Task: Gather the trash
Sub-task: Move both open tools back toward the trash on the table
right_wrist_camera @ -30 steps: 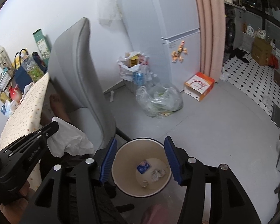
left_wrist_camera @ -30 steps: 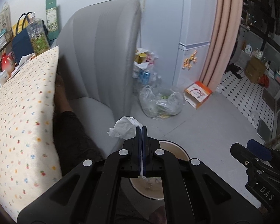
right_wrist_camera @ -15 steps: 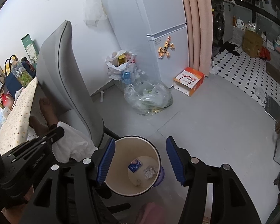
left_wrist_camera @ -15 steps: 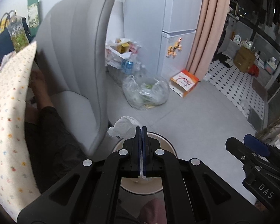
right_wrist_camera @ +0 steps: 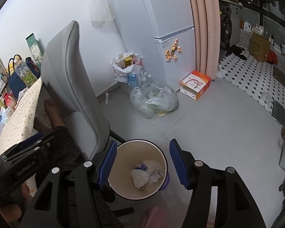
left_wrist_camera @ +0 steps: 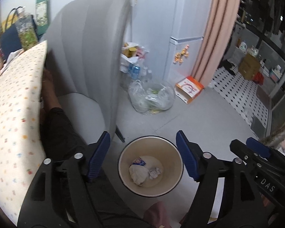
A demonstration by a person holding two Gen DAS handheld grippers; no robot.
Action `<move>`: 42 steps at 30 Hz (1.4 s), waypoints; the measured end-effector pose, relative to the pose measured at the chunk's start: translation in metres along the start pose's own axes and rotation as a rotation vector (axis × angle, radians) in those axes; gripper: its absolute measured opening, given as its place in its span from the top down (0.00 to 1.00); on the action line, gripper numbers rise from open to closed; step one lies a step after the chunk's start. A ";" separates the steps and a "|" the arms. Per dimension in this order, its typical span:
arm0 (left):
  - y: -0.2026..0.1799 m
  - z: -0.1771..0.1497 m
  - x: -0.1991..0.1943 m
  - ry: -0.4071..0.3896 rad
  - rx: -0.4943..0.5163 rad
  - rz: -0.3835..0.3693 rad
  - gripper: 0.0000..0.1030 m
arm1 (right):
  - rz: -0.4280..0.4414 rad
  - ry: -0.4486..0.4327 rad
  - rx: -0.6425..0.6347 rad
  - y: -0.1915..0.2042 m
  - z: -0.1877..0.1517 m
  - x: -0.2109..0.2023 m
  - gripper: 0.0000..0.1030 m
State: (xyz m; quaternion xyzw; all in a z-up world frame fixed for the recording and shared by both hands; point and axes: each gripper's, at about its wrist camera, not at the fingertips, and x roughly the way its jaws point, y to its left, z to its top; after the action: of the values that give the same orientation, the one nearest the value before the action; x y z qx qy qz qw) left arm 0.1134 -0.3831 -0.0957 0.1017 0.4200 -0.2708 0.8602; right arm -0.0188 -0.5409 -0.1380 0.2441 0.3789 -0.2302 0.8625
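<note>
A cream waste bin stands on the grey floor right below both grippers; it also shows in the right wrist view. Inside lie a crumpled white tissue, a small crumpled paper ball and a blue wrapper; the tissue also shows in the right wrist view. My left gripper is open and empty above the bin. My right gripper is open and empty above the bin too.
A grey chair stands left of the bin, beside a table with a dotted cloth. A clear bag of rubbish, a white bag of bottles and an orange box sit by the fridge.
My left gripper was shut on the white tissue; it has opened and the tissue now lies in the bin. The right gripper stays open over the bin.
</note>
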 end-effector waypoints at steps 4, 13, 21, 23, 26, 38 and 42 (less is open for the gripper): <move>0.022 0.003 -0.017 -0.036 -0.043 0.033 0.17 | 0.020 -0.021 -0.032 0.016 0.001 -0.009 0.32; 0.071 -0.004 -0.060 -0.114 -0.125 0.102 0.09 | 0.064 -0.042 -0.124 0.070 0.001 -0.029 0.20; 0.117 -0.015 -0.098 -0.170 -0.199 0.138 0.06 | 0.106 -0.071 -0.205 0.123 -0.006 -0.056 0.09; 0.128 -0.020 -0.107 -0.181 -0.220 0.146 0.06 | 0.115 -0.074 -0.224 0.134 -0.009 -0.061 0.08; 0.146 -0.027 -0.120 -0.197 -0.253 0.157 0.06 | 0.127 -0.081 -0.254 0.151 -0.014 -0.070 0.08; 0.203 -0.064 -0.169 -0.255 -0.362 0.225 0.06 | 0.182 -0.095 -0.354 0.211 -0.034 -0.095 0.08; 0.220 -0.077 -0.183 -0.268 -0.391 0.252 0.06 | 0.206 -0.091 -0.390 0.230 -0.043 -0.101 0.08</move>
State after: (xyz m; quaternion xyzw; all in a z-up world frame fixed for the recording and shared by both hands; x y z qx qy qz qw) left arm 0.0923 -0.0992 -0.0135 -0.0518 0.3309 -0.0864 0.9383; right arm 0.0302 -0.3154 -0.0295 0.0996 0.3498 -0.0742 0.9285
